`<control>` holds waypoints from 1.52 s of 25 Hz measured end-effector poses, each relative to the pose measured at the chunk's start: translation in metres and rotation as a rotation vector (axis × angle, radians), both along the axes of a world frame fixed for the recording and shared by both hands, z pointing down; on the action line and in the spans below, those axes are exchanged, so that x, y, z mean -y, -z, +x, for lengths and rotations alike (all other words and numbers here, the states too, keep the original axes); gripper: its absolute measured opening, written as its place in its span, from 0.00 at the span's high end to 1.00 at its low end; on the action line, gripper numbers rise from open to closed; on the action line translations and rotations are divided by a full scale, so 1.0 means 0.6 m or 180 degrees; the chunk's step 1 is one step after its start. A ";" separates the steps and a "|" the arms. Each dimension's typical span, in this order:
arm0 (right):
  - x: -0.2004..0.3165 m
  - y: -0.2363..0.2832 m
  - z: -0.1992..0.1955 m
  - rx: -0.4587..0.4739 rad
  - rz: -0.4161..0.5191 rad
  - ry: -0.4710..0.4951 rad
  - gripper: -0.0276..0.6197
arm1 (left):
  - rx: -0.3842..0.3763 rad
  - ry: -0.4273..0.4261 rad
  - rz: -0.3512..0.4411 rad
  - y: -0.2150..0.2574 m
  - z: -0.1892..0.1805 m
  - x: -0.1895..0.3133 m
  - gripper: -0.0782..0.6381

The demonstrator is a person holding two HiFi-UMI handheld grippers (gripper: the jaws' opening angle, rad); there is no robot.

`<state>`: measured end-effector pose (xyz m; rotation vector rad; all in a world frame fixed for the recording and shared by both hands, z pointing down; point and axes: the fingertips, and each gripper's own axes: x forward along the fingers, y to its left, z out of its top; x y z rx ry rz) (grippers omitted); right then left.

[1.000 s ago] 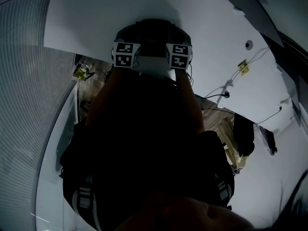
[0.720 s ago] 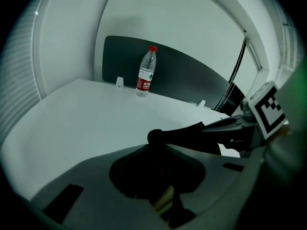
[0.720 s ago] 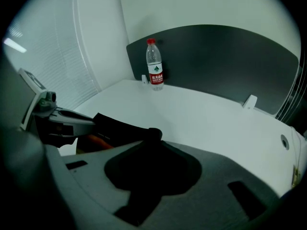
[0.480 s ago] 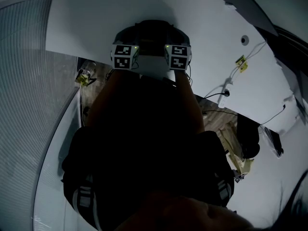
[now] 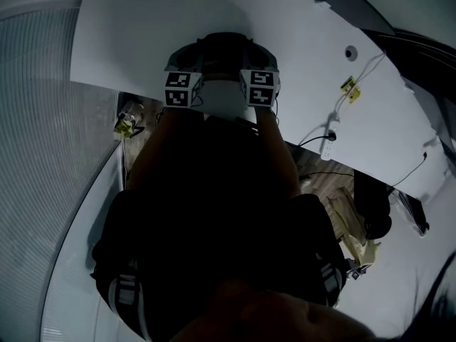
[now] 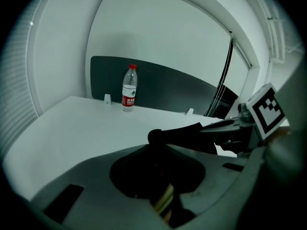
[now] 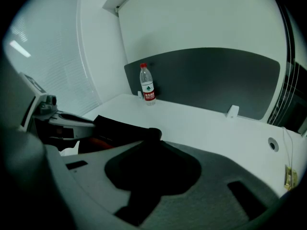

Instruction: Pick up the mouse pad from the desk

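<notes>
The black mouse pad (image 5: 224,45) hangs between my two grippers, above the white desk (image 5: 142,27). In the left gripper view its thin dark edge (image 6: 184,131) runs rightward from my left gripper (image 6: 156,139) to the other gripper's jaws. The right gripper view shows the pad (image 7: 117,127) stretching leftward from my right gripper (image 7: 153,134). Each gripper is shut on one end of the pad. In the head view the left gripper (image 5: 187,63) and right gripper (image 5: 255,61) sit side by side at the desk's near edge. The person's dark body hides everything below them.
A water bottle (image 6: 128,88) (image 7: 147,83) stands at the back of the desk against a dark grey partition (image 7: 216,78). White cables (image 5: 329,135), a yellow tag (image 5: 348,87) and a grommet hole (image 5: 350,51) lie to the right. Window blinds (image 5: 43,155) run along the left.
Both grippers have risen together with the mouse pad held between them. The desk edge and cables have shifted slightly in the head view.
</notes>
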<state>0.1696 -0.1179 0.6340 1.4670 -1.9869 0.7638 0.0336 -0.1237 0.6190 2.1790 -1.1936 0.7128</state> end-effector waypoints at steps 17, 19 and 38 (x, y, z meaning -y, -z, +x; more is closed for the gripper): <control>-0.016 0.132 0.055 0.0079 0.0427 -0.0550 0.88 | -0.0219 -0.0673 0.0411 0.126 0.059 0.018 0.82; -0.020 0.148 0.057 0.0083 0.0473 -0.0646 0.88 | -0.0282 -0.0769 0.0439 0.140 0.065 0.020 0.82; -0.075 0.264 0.008 0.0112 0.0872 -0.1014 0.88 | -0.0583 -0.1228 0.0743 0.239 0.020 -0.003 0.82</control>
